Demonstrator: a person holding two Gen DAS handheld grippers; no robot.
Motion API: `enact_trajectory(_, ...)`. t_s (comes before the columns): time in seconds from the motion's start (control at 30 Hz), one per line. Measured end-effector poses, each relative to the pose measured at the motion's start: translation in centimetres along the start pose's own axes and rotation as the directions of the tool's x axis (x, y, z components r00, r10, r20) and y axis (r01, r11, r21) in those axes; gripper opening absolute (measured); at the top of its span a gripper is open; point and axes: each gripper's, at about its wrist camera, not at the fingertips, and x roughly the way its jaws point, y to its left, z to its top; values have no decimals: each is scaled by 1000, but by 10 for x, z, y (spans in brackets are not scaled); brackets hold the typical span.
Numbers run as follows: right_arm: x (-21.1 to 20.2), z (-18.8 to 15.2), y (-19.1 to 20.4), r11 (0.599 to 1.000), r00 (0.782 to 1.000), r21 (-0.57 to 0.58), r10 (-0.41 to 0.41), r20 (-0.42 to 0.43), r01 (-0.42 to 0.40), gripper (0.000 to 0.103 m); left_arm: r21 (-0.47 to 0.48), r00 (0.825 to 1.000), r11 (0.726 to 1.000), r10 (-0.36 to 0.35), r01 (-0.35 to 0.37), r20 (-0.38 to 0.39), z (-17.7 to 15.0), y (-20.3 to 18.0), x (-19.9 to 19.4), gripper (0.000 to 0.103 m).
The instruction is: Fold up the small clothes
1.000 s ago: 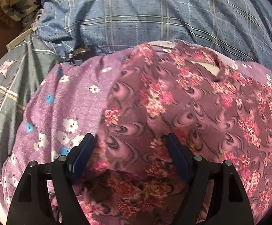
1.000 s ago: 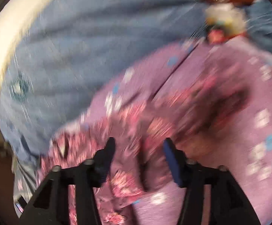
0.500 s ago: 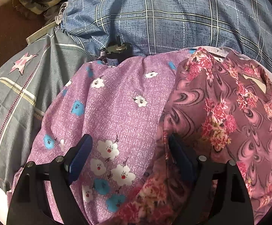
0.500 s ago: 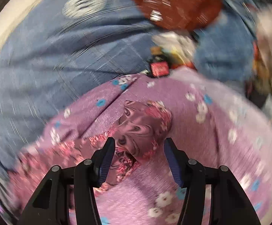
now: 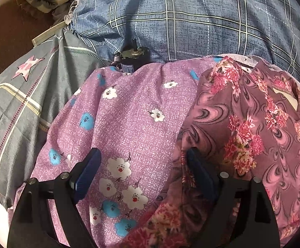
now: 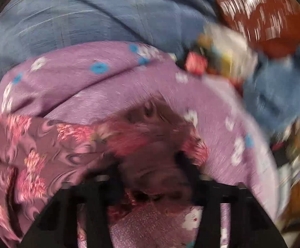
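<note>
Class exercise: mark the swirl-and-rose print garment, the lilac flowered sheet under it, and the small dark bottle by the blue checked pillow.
swirl-and-rose garment point(image 5: 259, 136): left wrist view, middle of its front.
lilac flowered sheet point(image 5: 133, 119): left wrist view, bare centre.
dark bottle point(image 5: 132, 62): left wrist view, its body below the cap.

You see matt woven cloth: the lilac flowered sheet point(image 5: 133, 111); a smoother, faintly sheeny maroon floral garment point(image 5: 253, 136); a blue plaid cover point(image 5: 191, 20); black matt plastic fingers point(image 5: 85, 171).

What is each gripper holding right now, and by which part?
Left gripper: open, nothing held. Right gripper: too blurred to tell, with the floral garment between its fingers.
</note>
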Motion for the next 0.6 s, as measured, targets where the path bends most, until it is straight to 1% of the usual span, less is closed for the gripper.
enact_trajectory(0.03,-6,-2,-10,998,999,55,39,10,-39,22,-2,1000,1000,-7,7,3,0,0,-2,86)
enact_trajectory(0.07,-10,-3,-17,993,997,90,73,20,-75,18,-4,1000,1000,-18,18,7,0,0,-5,86)
enact_trajectory(0.1,-18,-6,-27,981,991,138,130,39,-135,16,-6,999,999,-39,39,16,-1,0,-9,86)
enact_trajectory(0.13,-29,-9,-39,959,977,187,203,73,-213,15,-7,998,998,-58,58,26,-1,-1,-14,86)
enact_trajectory(0.2,-42,-15,-53,924,954,241,280,103,-297,14,2,995,996,-85,85,57,-2,-4,-26,86)
enact_trajectory(0.23,-49,-18,-62,893,936,282,329,122,-351,14,6,993,996,-93,93,73,-2,-5,-31,86)
enact_trajectory(0.27,-58,-24,-72,840,903,332,399,156,-429,14,9,991,995,-100,100,90,-2,-5,-36,86)
enact_trajectory(0.3,-65,-24,-76,808,882,354,437,177,-471,14,10,990,995,-103,103,99,-2,-5,-39,86)
enact_trajectory(0.33,-74,-29,-81,755,844,379,492,213,-535,14,10,989,994,-107,107,106,-3,-4,-42,86)
enact_trajectory(0.37,-80,-33,-83,717,815,388,528,240,-579,14,8,988,994,-112,112,110,-3,-3,-44,86)
enact_trajectory(0.4,-89,-35,-82,688,790,389,556,259,-612,14,4,987,993,-117,118,109,-4,-1,-45,86)
enact_trajectory(0.43,-101,-38,-78,653,758,387,589,282,-651,14,0,987,993,-121,122,107,-4,1,-46,86)
enact_trajectory(0.5,-119,-41,-64,598,704,375,640,310,-709,14,-17,986,992,-125,127,109,-4,8,-46,86)
enact_trajectory(0.53,-129,-40,-51,563,664,358,676,319,-745,14,-28,986,991,-126,130,111,-3,13,-46,86)
enact_trajectory(0.57,-134,-39,-43,549,646,346,693,321,-761,14,-46,985,990,-127,133,115,-1,20,-47,86)
enact_trajectory(0.6,-142,-39,-29,534,621,324,716,318,-781,14,-63,985,989,-129,137,117,-1,26,-48,86)
